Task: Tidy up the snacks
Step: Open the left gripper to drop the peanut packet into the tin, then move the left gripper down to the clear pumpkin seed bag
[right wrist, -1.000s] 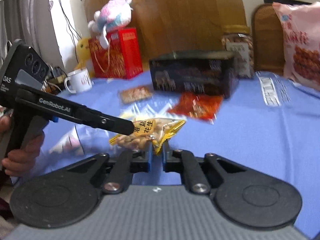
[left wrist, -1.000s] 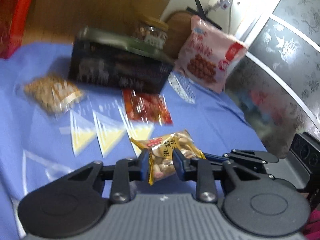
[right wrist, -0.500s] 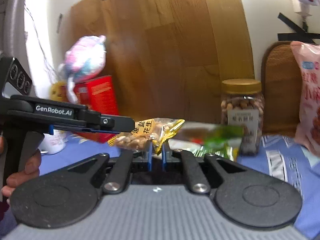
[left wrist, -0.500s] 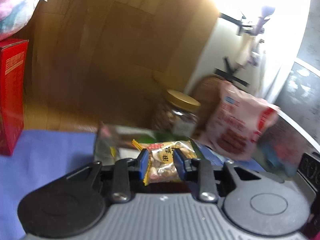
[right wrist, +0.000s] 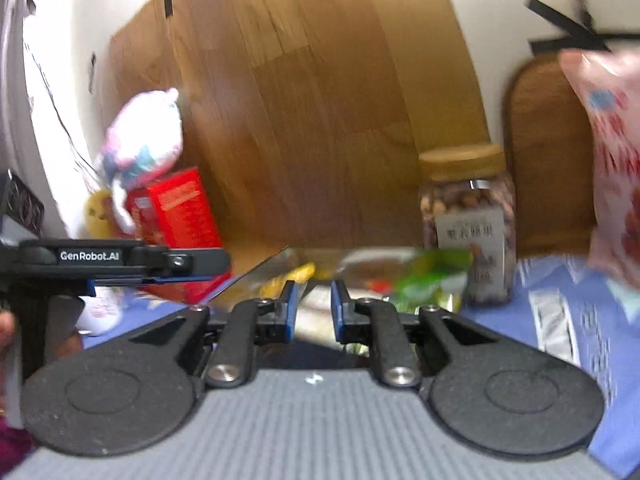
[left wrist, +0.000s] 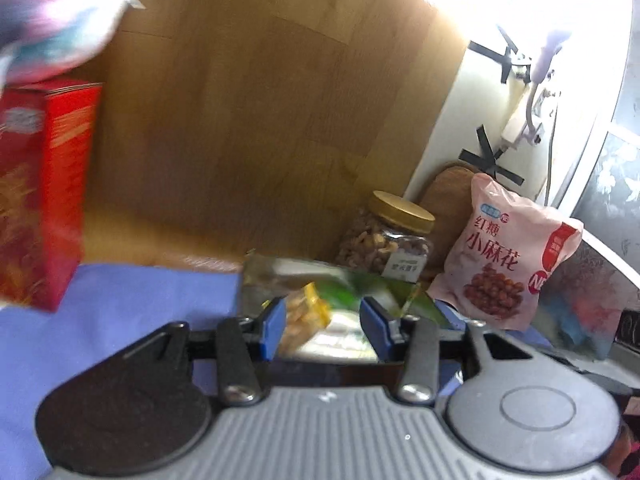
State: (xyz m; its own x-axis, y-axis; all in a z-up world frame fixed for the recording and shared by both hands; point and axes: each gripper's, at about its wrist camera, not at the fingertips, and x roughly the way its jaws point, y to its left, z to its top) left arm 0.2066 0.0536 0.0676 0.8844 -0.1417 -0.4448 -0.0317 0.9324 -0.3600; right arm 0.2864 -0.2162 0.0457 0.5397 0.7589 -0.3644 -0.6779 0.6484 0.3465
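Left wrist view: the left gripper (left wrist: 322,326) has just been opening, and its blue pads now stand apart. A small yellow crinkly packet of peanuts (left wrist: 306,318) leans against the left pad, released, over the open dark snack box (left wrist: 256,280).

Right wrist view: the right gripper (right wrist: 313,308) has also just opened and holds nothing. The packet looks light, soft and slippery; its sealed edge seems the best place to pinch.

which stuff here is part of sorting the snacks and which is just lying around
Part of the job:
- peanut packet, loose between the left gripper's just-opened jaws
- dark snack box, open
- green packet in it
- right gripper, open, empty

Lying about:
- nut jar
- pink snack bag
- red carton
- plush toy
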